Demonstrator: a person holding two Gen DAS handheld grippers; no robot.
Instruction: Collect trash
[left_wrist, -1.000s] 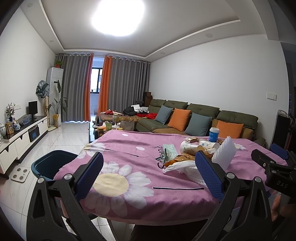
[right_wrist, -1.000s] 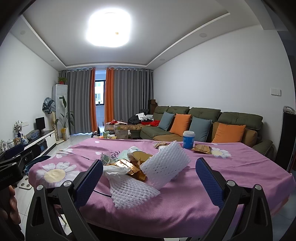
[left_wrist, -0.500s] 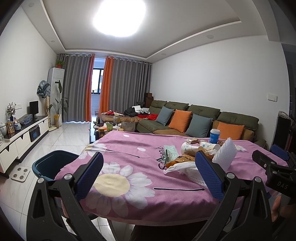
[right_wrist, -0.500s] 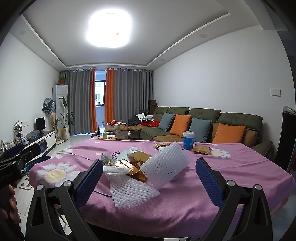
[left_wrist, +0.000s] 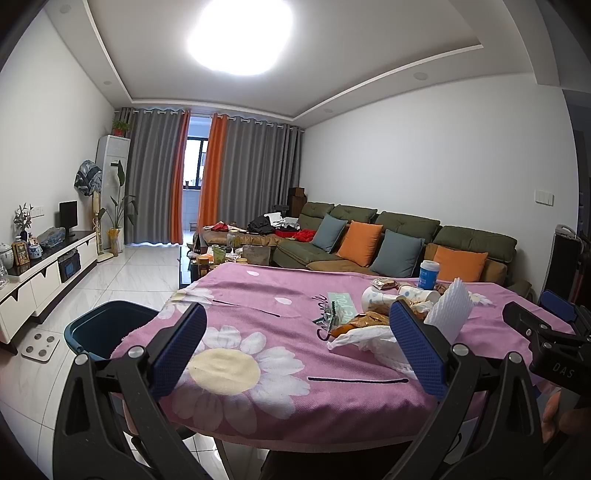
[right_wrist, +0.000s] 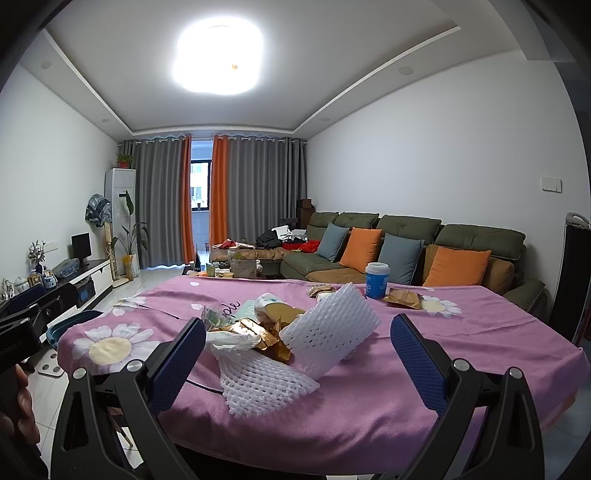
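A pile of trash lies on the purple flowered tablecloth (right_wrist: 461, 332): two white foam fruit nets (right_wrist: 328, 332) (right_wrist: 258, 380), gold wrappers (right_wrist: 266, 334), a white tissue (right_wrist: 232, 339), paper cups (right_wrist: 273, 308) and a brown wrapper (right_wrist: 402, 297). The pile also shows in the left wrist view (left_wrist: 391, 317). My right gripper (right_wrist: 295, 365) is open and empty, just short of the nets. My left gripper (left_wrist: 295, 354) is open and empty over the table's near left corner. A dark blue bin (left_wrist: 107, 332) stands on the floor left of the table.
A blue-and-white cup (right_wrist: 376, 280) stands at the table's far side. A green sofa with orange and grey cushions (right_wrist: 406, 251) runs behind the table. A cluttered coffee table (left_wrist: 229, 254), a white TV cabinet (left_wrist: 40, 280) and a floor scale (left_wrist: 40, 345) are to the left.
The left wrist view has shifted slightly, with the table a little lower in frame. The right gripper has stayed still. Both grippers stay open.
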